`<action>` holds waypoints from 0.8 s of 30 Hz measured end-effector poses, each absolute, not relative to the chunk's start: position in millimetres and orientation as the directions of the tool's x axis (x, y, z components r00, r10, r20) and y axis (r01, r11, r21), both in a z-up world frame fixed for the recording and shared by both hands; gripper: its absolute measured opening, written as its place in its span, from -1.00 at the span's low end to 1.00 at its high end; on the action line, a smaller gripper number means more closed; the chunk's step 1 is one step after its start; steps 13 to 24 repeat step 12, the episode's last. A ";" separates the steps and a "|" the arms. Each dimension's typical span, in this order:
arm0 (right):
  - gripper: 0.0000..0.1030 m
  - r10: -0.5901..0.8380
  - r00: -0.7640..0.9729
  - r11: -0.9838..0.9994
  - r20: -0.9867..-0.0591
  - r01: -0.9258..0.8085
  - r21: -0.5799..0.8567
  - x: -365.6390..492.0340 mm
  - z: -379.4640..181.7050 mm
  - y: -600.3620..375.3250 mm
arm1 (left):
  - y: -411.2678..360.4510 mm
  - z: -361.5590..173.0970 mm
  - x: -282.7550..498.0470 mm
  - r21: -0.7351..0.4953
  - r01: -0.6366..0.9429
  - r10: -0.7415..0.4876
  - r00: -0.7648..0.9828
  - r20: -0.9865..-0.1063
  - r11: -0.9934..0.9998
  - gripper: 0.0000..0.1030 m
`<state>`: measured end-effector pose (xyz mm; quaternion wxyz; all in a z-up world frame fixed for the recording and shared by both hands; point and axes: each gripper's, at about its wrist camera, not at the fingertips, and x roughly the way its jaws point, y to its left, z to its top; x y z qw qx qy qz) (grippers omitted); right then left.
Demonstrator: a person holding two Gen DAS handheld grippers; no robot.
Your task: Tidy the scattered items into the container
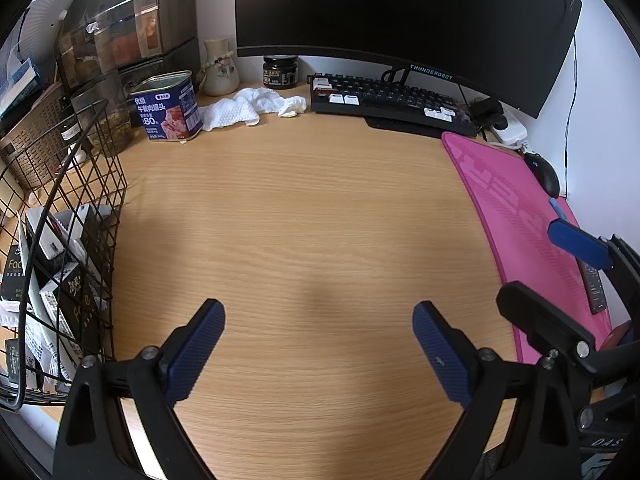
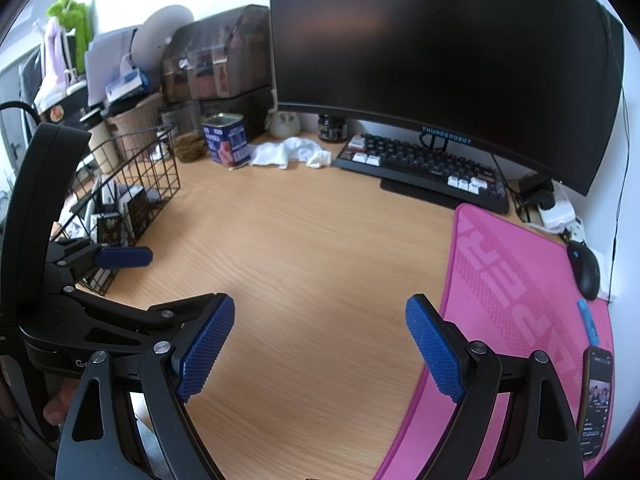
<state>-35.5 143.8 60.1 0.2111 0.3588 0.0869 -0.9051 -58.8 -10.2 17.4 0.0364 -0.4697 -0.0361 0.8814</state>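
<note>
A black wire basket stands at the desk's left edge and holds several small boxes; it also shows in the right wrist view. My left gripper is open and empty over the bare wooden desk, just right of the basket. My right gripper is open and empty, beside the pink mat. The left gripper's body shows at the left of the right wrist view. A blue luncheon-meat tin and a crumpled white cloth lie at the back of the desk.
A curved monitor and dark keyboard stand at the back. A black mouse, a blue stick and a phone lie at the mat's right side. A vase, dark jar and storage boxes sit back left.
</note>
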 end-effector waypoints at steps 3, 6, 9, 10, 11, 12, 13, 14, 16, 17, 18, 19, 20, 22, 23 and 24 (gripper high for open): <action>0.70 -0.318 -0.654 -0.896 -0.687 0.443 -0.006 -35.0 60.1 143.9 | -10.6 17.3 -59.0 -0.099 -0.030 0.099 -0.555 -0.826 -0.995 0.84; 0.70 -0.318 -0.653 -0.896 -0.687 0.444 -0.007 -35.6 59.9 144.0 | -9.7 17.1 -58.6 -0.082 -0.025 0.082 -0.558 -0.826 -0.996 0.84; 0.70 -0.316 -0.651 -0.896 -0.690 0.444 -0.009 -36.0 59.3 144.9 | -10.4 17.2 -58.2 -0.072 -0.024 0.073 -0.563 -0.824 -0.997 0.84; 0.70 -0.316 -0.652 -0.896 -0.690 0.444 -0.009 -36.3 59.1 144.9 | -10.9 17.5 -57.8 -0.071 -0.024 0.072 -0.564 -0.822 -0.997 0.84; 0.70 -0.316 -0.652 -0.896 -0.689 0.445 -0.010 -36.3 59.2 144.9 | -11.2 17.6 -57.2 -0.068 -0.021 0.068 -0.565 -0.822 -0.997 0.84; 0.70 -0.316 -0.652 -0.895 -0.689 0.446 -0.012 -36.1 59.0 144.5 | -11.7 17.7 -56.7 -0.065 -0.017 0.064 -0.565 -0.822 -0.998 0.84; 0.70 -0.316 -0.652 -0.895 -0.689 0.446 -0.012 -36.1 59.0 144.5 | -11.7 17.7 -56.7 -0.065 -0.017 0.064 -0.565 -0.822 -0.998 0.84; 0.70 -0.316 -0.652 -0.895 -0.689 0.446 -0.012 -36.1 59.0 144.5 | -11.7 17.7 -56.7 -0.065 -0.017 0.064 -0.565 -0.822 -0.998 0.84; 0.70 -0.316 -0.652 -0.895 -0.689 0.446 -0.012 -36.1 59.0 144.5 | -11.7 17.7 -56.7 -0.065 -0.017 0.064 -0.565 -0.822 -0.998 0.84; 0.70 -0.316 -0.652 -0.895 -0.689 0.446 -0.012 -36.1 59.0 144.5 | -11.7 17.7 -56.7 -0.065 -0.017 0.064 -0.565 -0.822 -0.998 0.84; 0.70 -0.316 -0.652 -0.895 -0.689 0.446 -0.012 -36.1 59.0 144.5 | -11.7 17.7 -56.7 -0.065 -0.017 0.064 -0.565 -0.822 -0.998 0.84; 0.70 -0.316 -0.652 -0.895 -0.689 0.446 -0.012 -36.1 59.0 144.5 | -11.7 17.7 -56.7 -0.065 -0.017 0.064 -0.565 -0.822 -0.998 0.84; 0.70 -0.316 -0.652 -0.895 -0.689 0.446 -0.012 -36.1 59.0 144.5 | -11.7 17.7 -56.7 -0.065 -0.017 0.064 -0.565 -0.822 -0.998 0.84; 0.70 -0.316 -0.652 -0.895 -0.689 0.446 -0.012 -36.1 59.0 144.5 | -11.7 17.7 -56.7 -0.065 -0.017 0.064 -0.565 -0.822 -0.998 0.84; 0.70 -0.316 -0.652 -0.895 -0.689 0.446 -0.012 -36.1 59.0 144.5 | -11.7 17.7 -56.7 -0.065 -0.017 0.064 -0.565 -0.822 -0.998 0.84; 0.70 -0.316 -0.652 -0.895 -0.689 0.446 -0.012 -36.1 59.0 144.5 | -11.7 17.7 -56.7 -0.065 -0.017 0.064 -0.565 -0.822 -0.998 0.84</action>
